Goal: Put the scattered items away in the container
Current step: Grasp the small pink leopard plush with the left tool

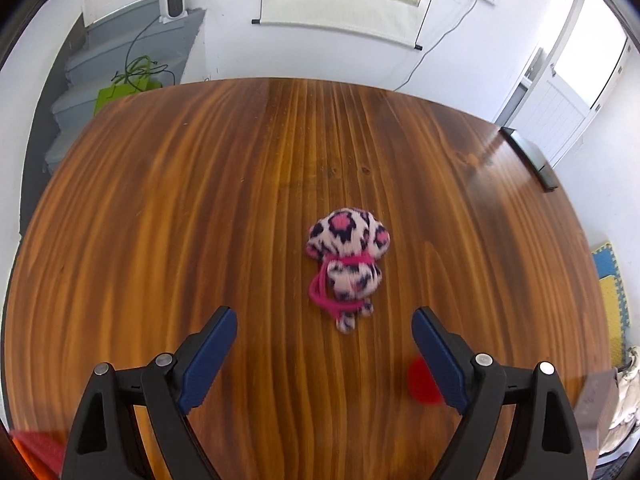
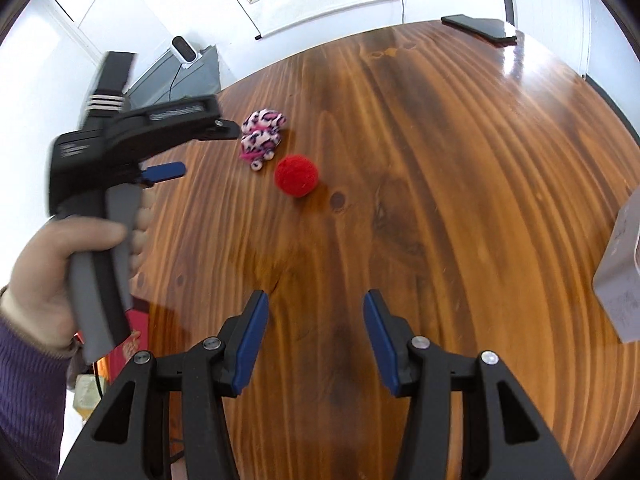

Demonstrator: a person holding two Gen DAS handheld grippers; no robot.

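Note:
A pink leopard-print plush toy (image 1: 346, 268) lies on the wooden table (image 1: 200, 200), just ahead of my left gripper (image 1: 324, 320), which is open and empty. A red fuzzy ball (image 1: 422, 380) lies partly hidden behind the left gripper's right finger. In the right wrist view the plush toy (image 2: 262, 136) and the red ball (image 2: 296, 175) lie side by side at mid-table, with the hand-held left gripper (image 2: 188, 156) just left of them. My right gripper (image 2: 316, 308) is open and empty, well short of the ball. A grey container (image 2: 622, 276) stands at the right edge.
A dark phone (image 2: 480, 26) lies at the table's far right corner. A red item (image 2: 130, 340) lies by the table's near left edge. Stairs (image 1: 120, 60) and a green bag (image 1: 124, 90) stand beyond the far left of the table.

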